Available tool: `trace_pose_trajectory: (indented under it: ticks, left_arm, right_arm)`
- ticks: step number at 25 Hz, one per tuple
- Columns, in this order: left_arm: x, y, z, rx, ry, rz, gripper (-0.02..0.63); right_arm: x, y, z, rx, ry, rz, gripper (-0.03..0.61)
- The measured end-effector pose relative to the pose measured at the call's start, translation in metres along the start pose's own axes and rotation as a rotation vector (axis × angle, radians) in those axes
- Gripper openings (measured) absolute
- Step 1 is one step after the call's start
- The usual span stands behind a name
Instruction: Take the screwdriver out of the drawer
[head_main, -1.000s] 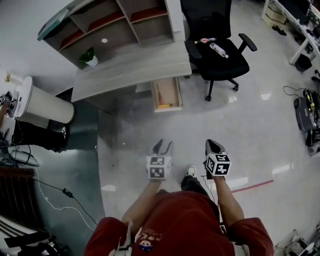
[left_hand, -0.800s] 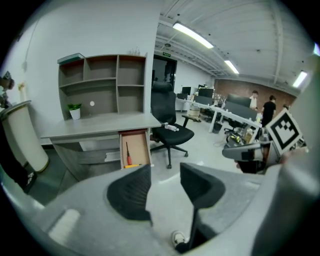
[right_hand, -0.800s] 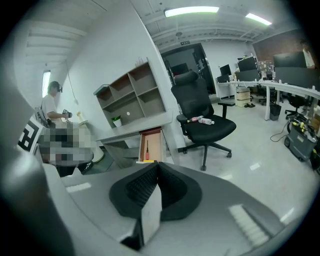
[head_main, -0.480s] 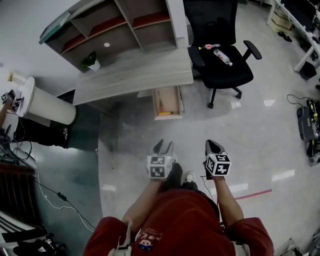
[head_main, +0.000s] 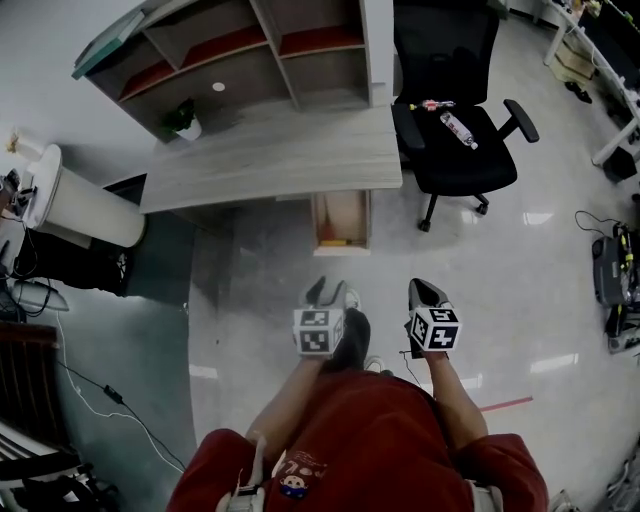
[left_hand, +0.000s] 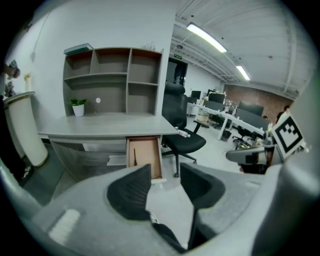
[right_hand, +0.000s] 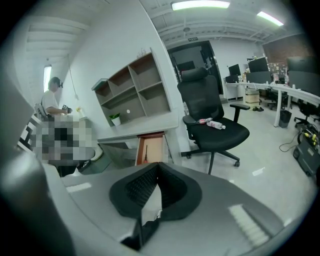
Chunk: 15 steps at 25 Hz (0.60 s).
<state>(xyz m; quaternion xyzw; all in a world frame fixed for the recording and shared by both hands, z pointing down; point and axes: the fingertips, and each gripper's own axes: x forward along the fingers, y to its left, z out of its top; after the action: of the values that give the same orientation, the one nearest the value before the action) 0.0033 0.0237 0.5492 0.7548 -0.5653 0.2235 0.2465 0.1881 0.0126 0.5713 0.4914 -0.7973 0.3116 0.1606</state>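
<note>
Well ahead of the empty grippers, left gripper (head_main: 325, 292) open, right gripper (head_main: 424, 290) closed, the drawer (head_main: 345, 215) stands open; its screwdriver (left_hand: 134, 152), probably that dark sliver, lies untouched.

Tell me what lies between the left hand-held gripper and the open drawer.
Only bare, glossy floor, as the head view shows: nothing stands between the left hand-held gripper and the drawer.
</note>
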Motion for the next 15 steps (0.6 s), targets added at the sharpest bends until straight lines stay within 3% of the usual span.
trace_pose_trajectory:
  ticks: [15]
  left_arm:
    - [0.113, 0.122, 0.101, -0.021, 0.029, -0.052, 0.178]
  right_arm:
    - [0.169, 0.049, 0.119, -0.047, 0.054, 0.022, 0.000]
